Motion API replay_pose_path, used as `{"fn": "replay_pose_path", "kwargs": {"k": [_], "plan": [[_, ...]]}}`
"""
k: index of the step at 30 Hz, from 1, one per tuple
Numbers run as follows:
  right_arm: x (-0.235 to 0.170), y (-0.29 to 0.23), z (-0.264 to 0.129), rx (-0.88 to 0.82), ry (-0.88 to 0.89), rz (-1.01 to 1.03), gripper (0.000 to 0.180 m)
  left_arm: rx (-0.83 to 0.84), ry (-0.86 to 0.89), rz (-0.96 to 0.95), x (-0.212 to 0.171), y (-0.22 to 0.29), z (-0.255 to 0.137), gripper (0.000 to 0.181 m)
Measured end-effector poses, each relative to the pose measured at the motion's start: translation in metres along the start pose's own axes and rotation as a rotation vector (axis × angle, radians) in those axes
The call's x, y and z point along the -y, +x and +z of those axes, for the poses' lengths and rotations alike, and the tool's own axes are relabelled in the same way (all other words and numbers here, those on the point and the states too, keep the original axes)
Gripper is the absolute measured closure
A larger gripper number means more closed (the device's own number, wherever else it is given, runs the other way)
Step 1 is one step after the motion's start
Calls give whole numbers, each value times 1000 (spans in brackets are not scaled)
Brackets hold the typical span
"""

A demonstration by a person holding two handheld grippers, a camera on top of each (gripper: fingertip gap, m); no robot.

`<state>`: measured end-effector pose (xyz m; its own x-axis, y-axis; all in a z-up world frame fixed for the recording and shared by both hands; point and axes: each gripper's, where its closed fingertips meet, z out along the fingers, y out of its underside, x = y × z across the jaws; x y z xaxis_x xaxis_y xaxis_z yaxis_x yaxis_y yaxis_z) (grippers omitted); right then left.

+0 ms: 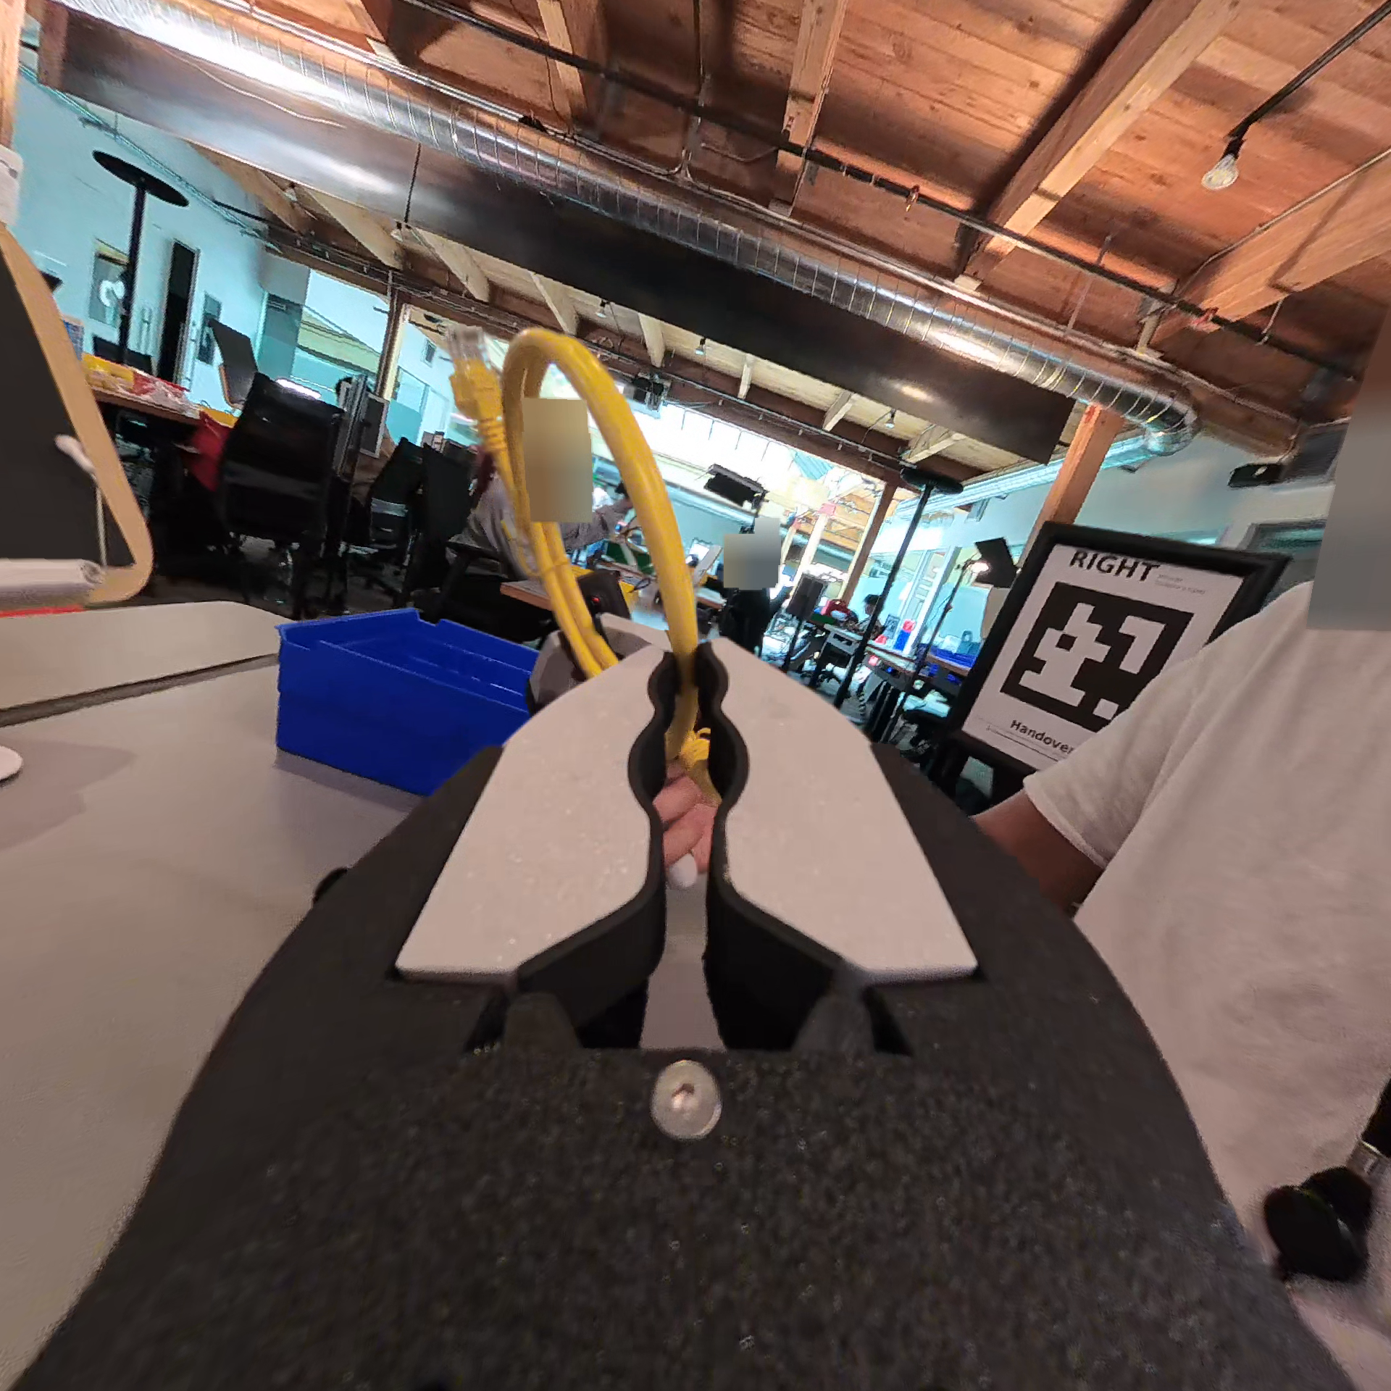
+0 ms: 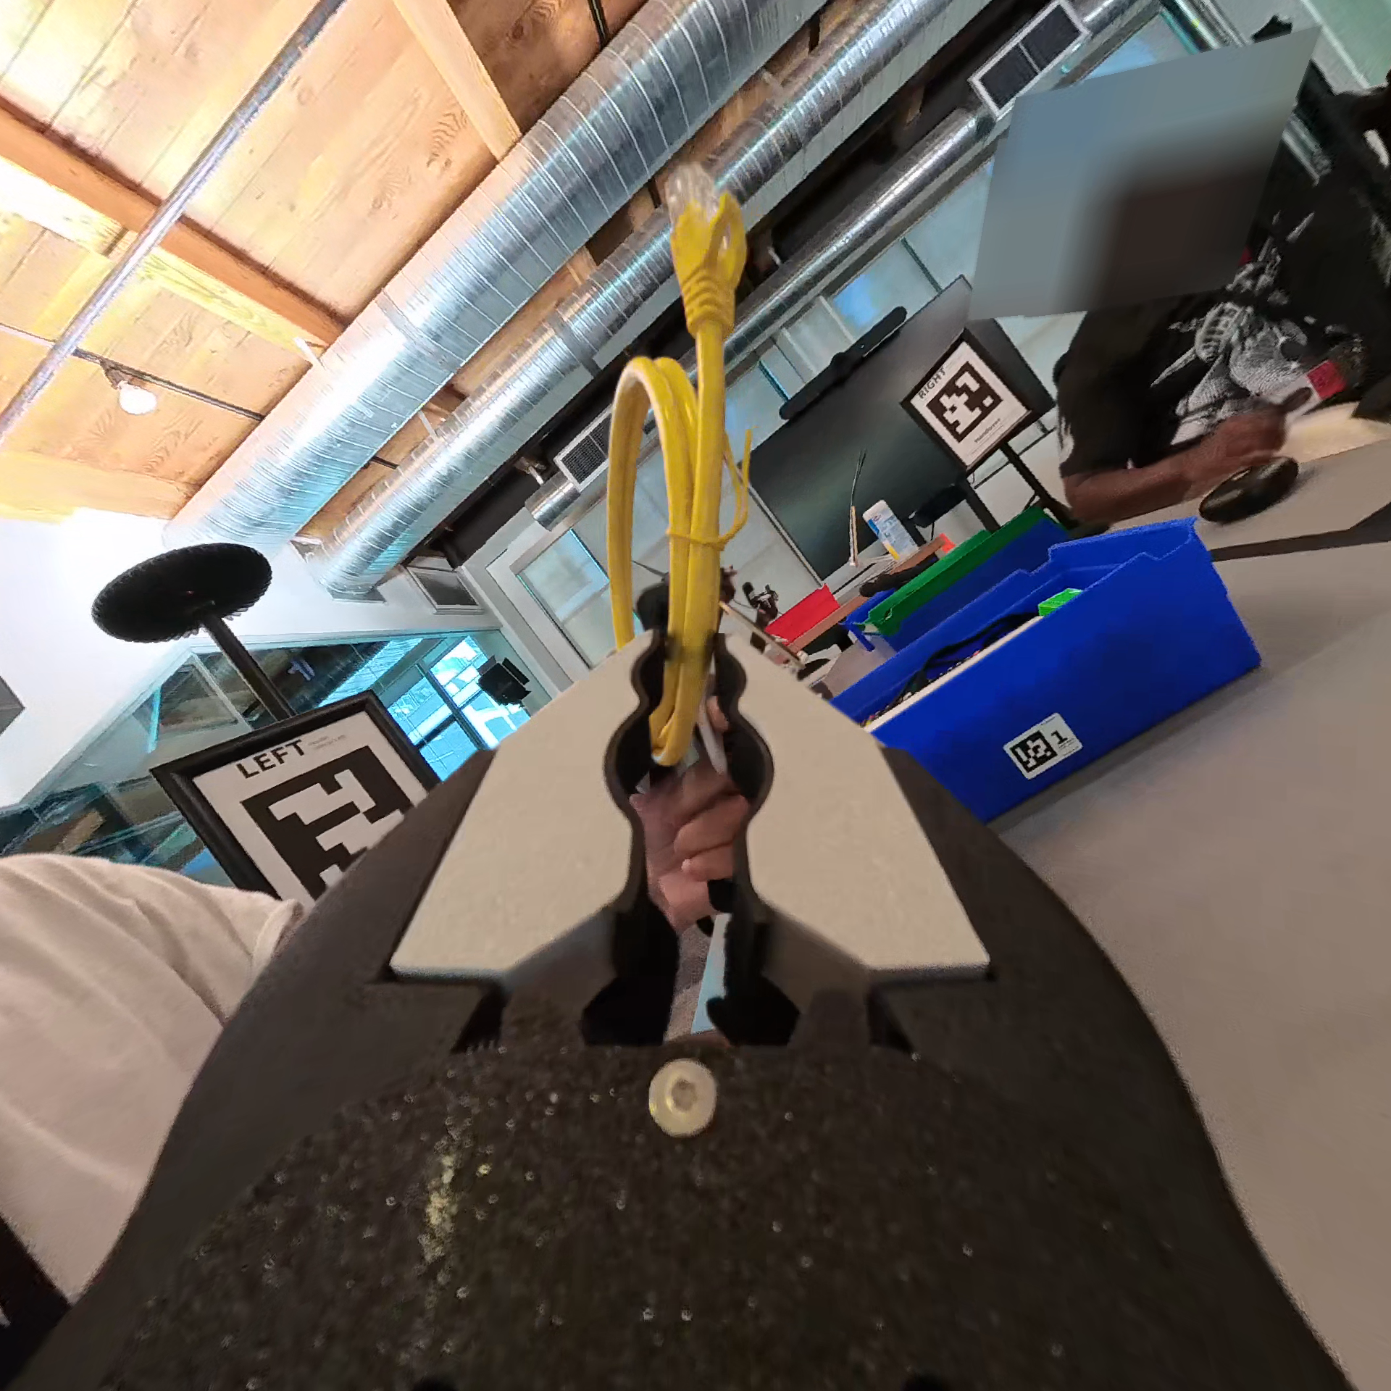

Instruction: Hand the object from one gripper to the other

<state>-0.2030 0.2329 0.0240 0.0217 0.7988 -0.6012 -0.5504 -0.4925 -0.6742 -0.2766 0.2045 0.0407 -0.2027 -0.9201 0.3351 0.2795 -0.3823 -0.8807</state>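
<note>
A yellow network cable [image 1: 647,482], coiled into a loop with a clear plug at its top, stands up above the table. In the left wrist view my left gripper [image 1: 686,666] is shut on one strand of the loop near its lower end. Other strands run down behind the left finger to the tip of the other gripper [image 1: 561,662]. In the right wrist view my right gripper [image 2: 686,655] is shut on the bundled cable [image 2: 696,482], which is tied with a thin yellow tie and points up with its plug on top. A hand shows through the gap between each gripper's fingers.
A blue bin [image 1: 399,692] stands on the grey table [image 1: 150,865]; it also shows in the right wrist view [image 2: 1091,677] with items inside. Framed marker signs [image 1: 1091,655] [image 2: 301,805] stand at the sides. A person in a white shirt [image 1: 1242,865] is close on the right. Spacing between my two grippers at the tips: around 9 centimetres.
</note>
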Motion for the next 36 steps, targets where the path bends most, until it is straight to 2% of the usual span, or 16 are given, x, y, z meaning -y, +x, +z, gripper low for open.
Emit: {"fn": "replay_pose_path", "kwargs": {"k": [4,6,8,10,12,15,18,20,24,28,31,36], "plan": [[-9,15,-10,-96,-91,-72,168,58,-20,-72,-16,-16,-7,175],[-2,23,-16,-177,-99,-131,169,168,-90,-74,-29,-31,-12,168],[6,35,-25,-313,-145,-267,169,398,-226,42,-45,-55,-24,152],[13,49,-38,-489,-237,-446,169,680,-365,258,-52,-80,-46,135],[21,53,-45,-607,-288,-567,169,931,-444,469,-46,-94,-68,136],[19,49,-39,-684,-329,-668,169,1096,-478,595,-41,-99,-73,137],[4,48,-27,-739,-346,-709,169,1102,-417,556,-36,-101,-59,131],[-10,45,-15,-713,-340,-688,169,1083,-381,510,-34,-104,-49,131],[-33,40,1,-684,-356,-694,169,1089,-422,514,-35,-117,-43,134],[-43,38,5,-693,-407,-726,169,1093,-430,541,-33,-119,-47,147],[-45,40,3,-704,-430,-751,169,1084,-463,563,-33,-120,-52,172],[-46,30,11,-621,-393,-789,168,1027,-472,477,-36,-120,-54,175]]}}
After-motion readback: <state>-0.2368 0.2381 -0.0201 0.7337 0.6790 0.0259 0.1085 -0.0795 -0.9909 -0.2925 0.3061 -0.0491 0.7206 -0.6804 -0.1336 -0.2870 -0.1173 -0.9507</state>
